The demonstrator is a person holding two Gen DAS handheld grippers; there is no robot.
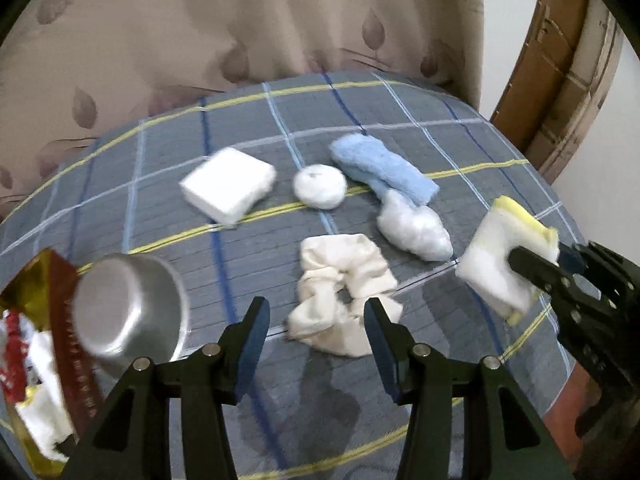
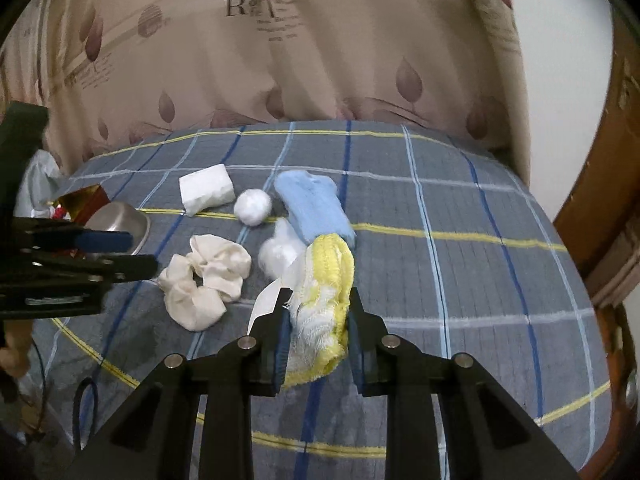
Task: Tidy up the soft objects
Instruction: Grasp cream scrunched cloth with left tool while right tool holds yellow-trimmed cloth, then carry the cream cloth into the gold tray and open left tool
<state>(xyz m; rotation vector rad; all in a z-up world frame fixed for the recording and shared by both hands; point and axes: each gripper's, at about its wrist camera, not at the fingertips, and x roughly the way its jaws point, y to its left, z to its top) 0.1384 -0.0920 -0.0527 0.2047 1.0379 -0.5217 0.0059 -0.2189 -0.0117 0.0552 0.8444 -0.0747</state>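
Observation:
My right gripper (image 2: 318, 320) is shut on a yellow-edged white cloth (image 2: 326, 300) and holds it above the plaid bedspread; it also shows in the left wrist view (image 1: 500, 264). My left gripper (image 1: 316, 320) is open and empty, just in front of a cream scrunchie (image 1: 344, 292). Beyond lie a white foam block (image 1: 228, 184), a white cotton ball (image 1: 319, 186), a blue rolled towel (image 1: 384, 170) and a white plastic-wrapped wad (image 1: 416, 228). The same items show in the right wrist view: scrunchie (image 2: 204, 280), block (image 2: 206, 192), ball (image 2: 253, 206), towel (image 2: 316, 204).
An upturned steel bowl (image 1: 128, 308) sits at the left beside a red and gold box (image 1: 44, 344) holding white material. A patterned curtain (image 1: 240, 32) hangs behind the bed. A wooden frame (image 1: 560, 80) stands at the right.

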